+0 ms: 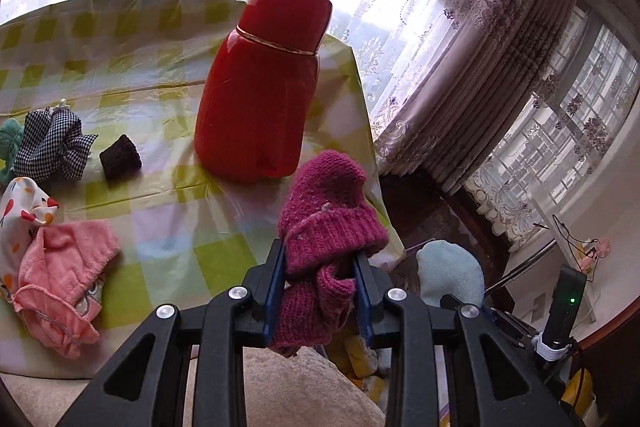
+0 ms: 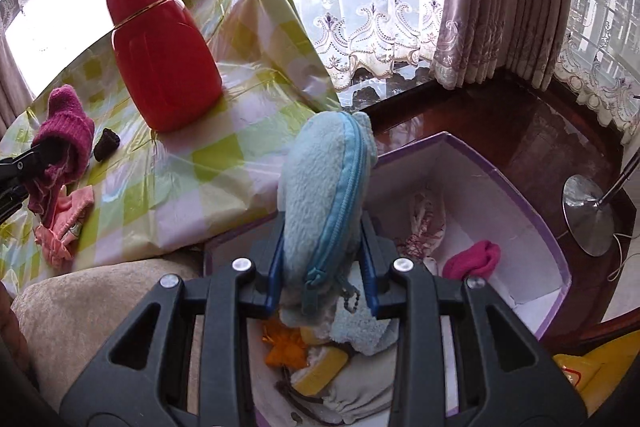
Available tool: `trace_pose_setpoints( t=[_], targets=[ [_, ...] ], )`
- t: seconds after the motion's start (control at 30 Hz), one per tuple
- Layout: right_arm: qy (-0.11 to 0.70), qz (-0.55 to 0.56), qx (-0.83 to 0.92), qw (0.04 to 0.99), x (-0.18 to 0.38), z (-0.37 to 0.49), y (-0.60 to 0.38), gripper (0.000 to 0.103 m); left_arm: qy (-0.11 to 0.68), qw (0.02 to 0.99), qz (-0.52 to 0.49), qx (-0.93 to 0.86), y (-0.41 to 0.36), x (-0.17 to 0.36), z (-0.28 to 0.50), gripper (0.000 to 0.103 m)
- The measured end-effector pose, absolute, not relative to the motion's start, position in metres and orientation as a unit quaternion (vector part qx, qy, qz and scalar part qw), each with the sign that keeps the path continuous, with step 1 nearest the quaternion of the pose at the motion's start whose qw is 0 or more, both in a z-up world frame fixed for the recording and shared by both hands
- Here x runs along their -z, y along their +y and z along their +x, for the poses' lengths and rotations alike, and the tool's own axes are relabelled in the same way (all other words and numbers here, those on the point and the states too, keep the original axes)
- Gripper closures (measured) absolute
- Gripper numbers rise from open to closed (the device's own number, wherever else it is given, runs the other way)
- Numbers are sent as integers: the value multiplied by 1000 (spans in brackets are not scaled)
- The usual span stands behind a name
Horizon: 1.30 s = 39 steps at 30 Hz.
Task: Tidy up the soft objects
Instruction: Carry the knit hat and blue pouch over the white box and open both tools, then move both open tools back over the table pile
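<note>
Soft things are gripped in both my tools at once. My left gripper (image 1: 320, 287) is pinching a magenta knitted hat (image 1: 328, 227) between its nearly closed blue pads, the knit bunching up above the fingers and hanging down below them. My right gripper (image 2: 322, 267) is squeezing a pale blue plush pouch (image 2: 324, 195) the same way, zipper edge facing me and its little ball chain dangling by the right finger.

Under the pouch I am looking into a white box with a purple rim (image 2: 520, 183), which is holding an orange item (image 2: 284, 343), a yellow-edged piece (image 2: 320, 367), a grey drawstring bag (image 2: 360, 387), a pink rolled sock (image 2: 476, 259) and a patterned cloth (image 2: 424, 227).

Further out, the table with the green checked cover (image 1: 168, 219) is carrying a pink cloth (image 1: 60, 283), a white printed cloth (image 1: 20, 211), a black-and-white checked fabric (image 1: 52, 143), a green piece (image 1: 10, 139) at the frame edge and a small dark knit roll (image 1: 120, 157). A red flask (image 1: 260, 87) is standing upright beyond them, near the table's far edge.

Lace curtains (image 1: 400, 7) are hanging behind.
</note>
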State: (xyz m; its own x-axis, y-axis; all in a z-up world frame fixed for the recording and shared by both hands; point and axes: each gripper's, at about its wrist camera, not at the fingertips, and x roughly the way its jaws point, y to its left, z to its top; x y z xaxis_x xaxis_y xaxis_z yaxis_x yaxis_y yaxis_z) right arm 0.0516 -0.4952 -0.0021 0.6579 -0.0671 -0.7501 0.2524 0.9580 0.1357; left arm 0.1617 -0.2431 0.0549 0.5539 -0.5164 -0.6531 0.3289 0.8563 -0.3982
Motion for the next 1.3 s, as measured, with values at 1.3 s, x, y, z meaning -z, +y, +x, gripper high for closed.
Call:
trace_pose_setpoints(
  t=[1.3],
  targets=[
    [415,104,109,897,-2,53,-488,45,426,857,-124,263,-244,-47,159,51]
  ],
)
